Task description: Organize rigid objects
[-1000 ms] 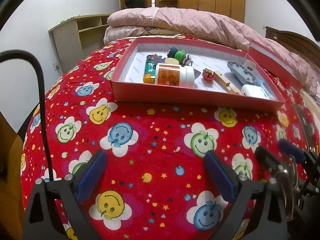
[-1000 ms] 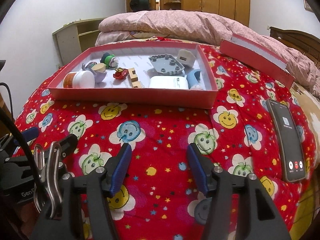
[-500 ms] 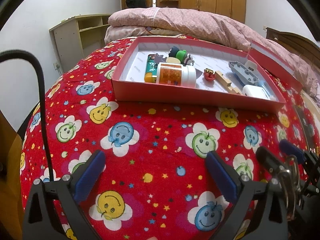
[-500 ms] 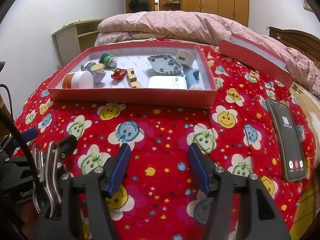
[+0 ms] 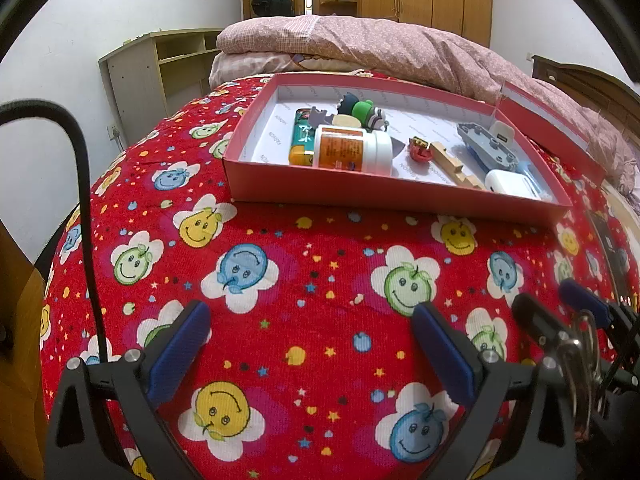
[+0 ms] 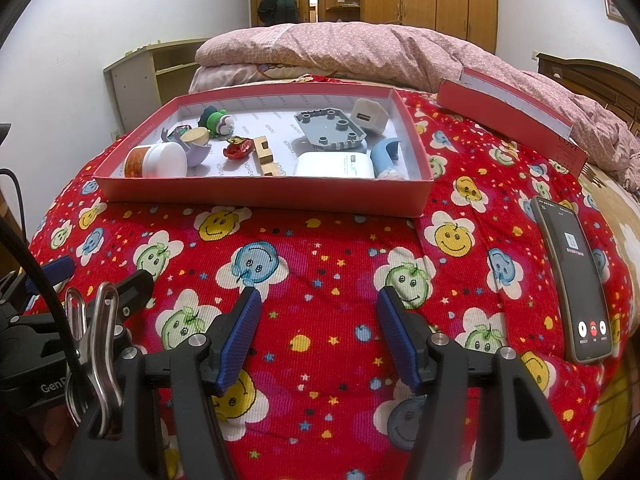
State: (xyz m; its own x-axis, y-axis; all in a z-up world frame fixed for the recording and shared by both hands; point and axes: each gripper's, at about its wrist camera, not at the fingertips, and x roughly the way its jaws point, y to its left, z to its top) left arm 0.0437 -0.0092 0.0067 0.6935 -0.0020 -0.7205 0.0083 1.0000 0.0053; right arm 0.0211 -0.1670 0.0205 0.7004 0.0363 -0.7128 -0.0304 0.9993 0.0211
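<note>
- A bedroom; the work surface is a bed with a red smiley-print blanket (image 6: 320,264).
- Nearest, the left gripper (image 5: 316,348) and the right gripper (image 6: 318,336) both stand with jaws apart and nothing between them.
- Ahead of both, well apart, is the red box (image 6: 264,196) with the small objects inside.
- The white pill bottle (image 5: 352,148) lies on its side; I judge it light, stiff and smooth, so grip across its body.
- The grey block plate (image 6: 330,126), further back, looks hard and thin; take it by the edge.

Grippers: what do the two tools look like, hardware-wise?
Both match: black plastic frames with silver screws and ribbed blue pads on the fingers. The left tool has a black cable arcing beside it. In the right tool's view, a silver metal clip and white "Gen" lettering show on the left one's body.
</note>
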